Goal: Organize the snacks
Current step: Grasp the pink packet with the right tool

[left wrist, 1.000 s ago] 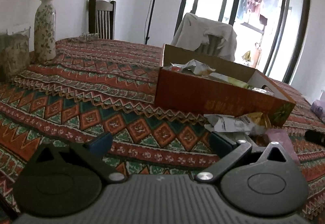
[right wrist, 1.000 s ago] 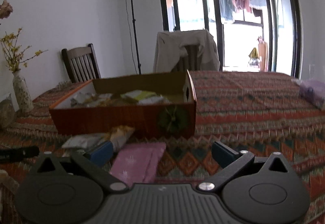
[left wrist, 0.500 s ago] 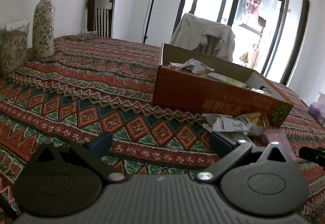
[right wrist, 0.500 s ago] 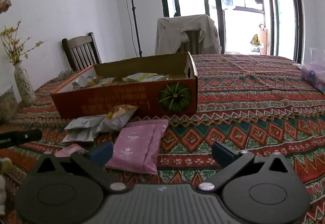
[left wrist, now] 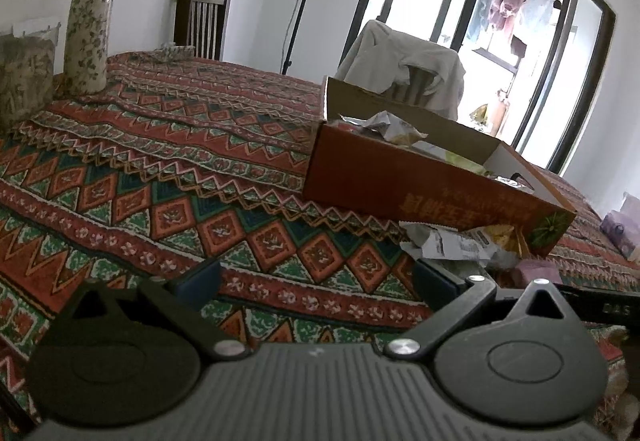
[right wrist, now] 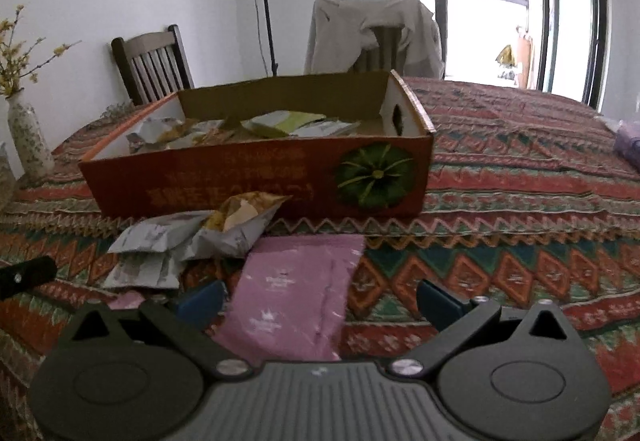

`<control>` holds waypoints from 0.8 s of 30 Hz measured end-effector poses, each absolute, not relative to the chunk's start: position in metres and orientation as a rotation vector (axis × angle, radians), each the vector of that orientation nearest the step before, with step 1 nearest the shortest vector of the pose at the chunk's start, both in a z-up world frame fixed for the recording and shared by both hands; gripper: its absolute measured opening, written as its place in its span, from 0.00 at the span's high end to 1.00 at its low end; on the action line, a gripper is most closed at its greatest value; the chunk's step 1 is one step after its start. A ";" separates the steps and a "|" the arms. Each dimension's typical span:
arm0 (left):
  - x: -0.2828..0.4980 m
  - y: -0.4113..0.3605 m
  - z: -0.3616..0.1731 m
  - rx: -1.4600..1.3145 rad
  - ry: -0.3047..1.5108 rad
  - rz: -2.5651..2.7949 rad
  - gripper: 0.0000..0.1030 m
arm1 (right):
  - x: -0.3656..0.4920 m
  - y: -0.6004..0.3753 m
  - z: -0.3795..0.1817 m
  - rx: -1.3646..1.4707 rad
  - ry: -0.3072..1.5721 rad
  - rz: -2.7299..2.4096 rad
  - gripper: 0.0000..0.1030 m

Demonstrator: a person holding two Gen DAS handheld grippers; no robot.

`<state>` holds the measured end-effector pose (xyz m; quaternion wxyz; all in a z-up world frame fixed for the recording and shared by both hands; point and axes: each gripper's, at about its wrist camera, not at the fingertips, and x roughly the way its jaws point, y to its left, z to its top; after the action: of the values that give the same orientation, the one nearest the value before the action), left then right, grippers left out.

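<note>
An orange cardboard box (right wrist: 256,181) with several snack packets inside stands on the patterned tablecloth; the left wrist view shows the same box (left wrist: 420,189) to the right. In front of it lie silver-and-yellow snack packets (right wrist: 192,237) and a pink packet (right wrist: 296,293). My right gripper (right wrist: 318,295) is open, its fingers straddling the near end of the pink packet without touching it. My left gripper (left wrist: 316,279) is open and empty over bare cloth, with the silver packets (left wrist: 452,245) just beyond its right finger.
A flowered vase (left wrist: 88,37) and a jar (left wrist: 24,77) stand at the table's left edge. Two chairs (right wrist: 152,65) stand behind the table, one draped with a pale jacket (right wrist: 372,33). A purple packet (right wrist: 628,139) lies far right. The other gripper's dark finger (right wrist: 26,275) shows at left.
My right gripper has come closer and lower toward the pink packet, which now lies between its fingers. My left gripper has drifted slightly and tilted; both stay open.
</note>
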<state>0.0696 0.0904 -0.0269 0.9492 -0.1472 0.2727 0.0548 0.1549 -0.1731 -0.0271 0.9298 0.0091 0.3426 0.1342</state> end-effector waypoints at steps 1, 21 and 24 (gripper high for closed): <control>0.070 0.090 -0.027 -0.299 0.556 0.112 0.00 | 0.157 -0.169 -0.029 0.002 0.710 0.271 0.03; 0.074 0.091 -0.029 -0.306 0.583 0.138 0.00 | 0.118 -0.197 -0.023 0.027 0.591 0.252 0.42; 0.074 0.090 -0.028 -0.295 0.593 0.144 0.00 | 0.112 -0.205 -0.023 0.040 0.583 0.248 0.42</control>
<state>0.0742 0.0897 -0.0279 0.9431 -0.1445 0.2909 0.0708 0.1118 -0.2053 -0.0233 0.9500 0.0199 0.2867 0.1217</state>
